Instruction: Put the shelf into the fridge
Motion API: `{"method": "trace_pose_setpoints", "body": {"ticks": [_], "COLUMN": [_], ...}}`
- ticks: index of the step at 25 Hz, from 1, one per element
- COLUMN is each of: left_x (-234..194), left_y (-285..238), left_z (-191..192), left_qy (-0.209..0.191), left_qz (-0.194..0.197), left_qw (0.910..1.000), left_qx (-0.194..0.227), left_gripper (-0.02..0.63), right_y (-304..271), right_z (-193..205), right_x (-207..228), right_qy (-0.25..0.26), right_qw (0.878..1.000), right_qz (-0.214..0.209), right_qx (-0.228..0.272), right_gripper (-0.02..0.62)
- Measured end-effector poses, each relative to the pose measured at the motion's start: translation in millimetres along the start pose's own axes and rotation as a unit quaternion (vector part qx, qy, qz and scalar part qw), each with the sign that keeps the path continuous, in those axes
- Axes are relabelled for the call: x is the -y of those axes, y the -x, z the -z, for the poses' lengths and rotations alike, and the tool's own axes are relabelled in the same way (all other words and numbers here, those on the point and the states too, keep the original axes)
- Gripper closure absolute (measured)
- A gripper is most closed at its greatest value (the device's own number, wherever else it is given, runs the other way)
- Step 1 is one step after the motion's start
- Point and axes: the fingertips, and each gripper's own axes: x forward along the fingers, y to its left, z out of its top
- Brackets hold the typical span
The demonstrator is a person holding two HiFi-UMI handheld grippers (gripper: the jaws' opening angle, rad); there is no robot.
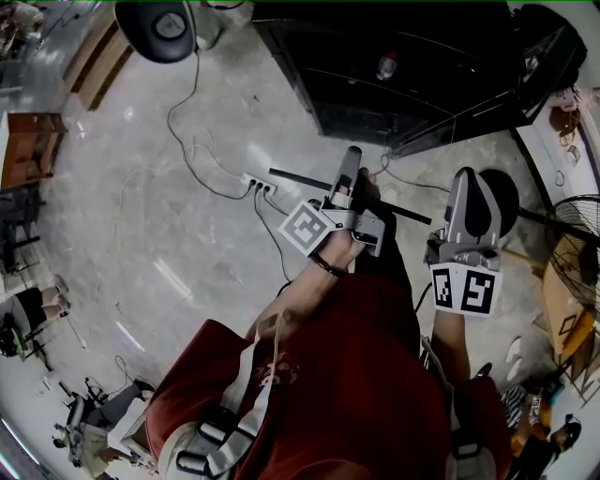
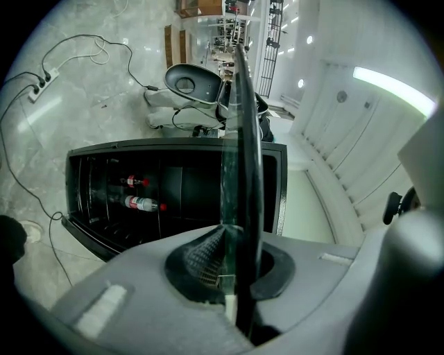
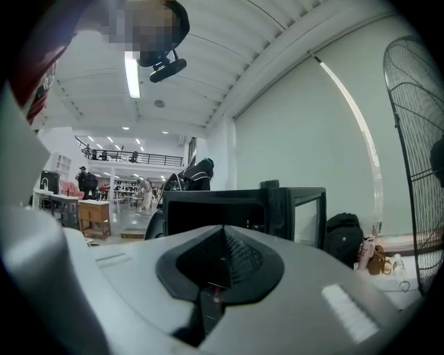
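The shelf (image 2: pixel 243 139) is a thin glass pane seen edge-on, rising between the jaws of my left gripper (image 2: pixel 232 277), which is shut on its near edge. In the head view the shelf (image 1: pixel 412 215) shows as a dark bar crossing under the left gripper (image 1: pixel 351 167). The black fridge (image 1: pixel 412 94) stands ahead with its front open; a bottle (image 1: pixel 385 66) lies inside. The left gripper view shows the fridge (image 2: pixel 180 156) with two bottles (image 2: pixel 142 203) in it. My right gripper (image 1: pixel 464 183) is level with the left one, shut and empty, facing the fridge (image 3: pixel 236 204).
A white power strip (image 1: pixel 258 185) with cables lies on the marble floor left of the grippers. A round dark stool-like object (image 1: pixel 155 28) stands at the back left. A standing fan (image 3: pixel 416 139) and a black backpack (image 3: pixel 343 236) are to the right of the fridge.
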Motion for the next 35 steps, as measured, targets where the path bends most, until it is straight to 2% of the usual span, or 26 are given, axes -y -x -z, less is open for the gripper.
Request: {"method": "trace_pose_setpoints", "body": {"ticks": [10, 17, 35], "left_x": [-2, -9, -21], "left_y": [-23, -46, -105], "left_z": [5, -1, -10], "left_qy": [0.006, 0.005, -0.011], "left_qz": [0.023, 0.034, 0.051], "left_qw": [0.9990, 0.9978, 0.9967], "left_qx": [0.038, 0.057, 0.063], "left_gripper": [0.589, 0.589, 0.589], "right_y": [-1, -8, -29], "right_z": [3, 6, 11], "right_x": [23, 21, -1], "right_qy": [0.004, 0.020, 0.020], "right_qw": [1.000, 0.999, 0.999], "right_qz": [-0.012, -0.026, -0.037], "right_qx": [-0.009, -0.009, -0.002], "right_gripper": [0.597, 0.597, 0.597]}}
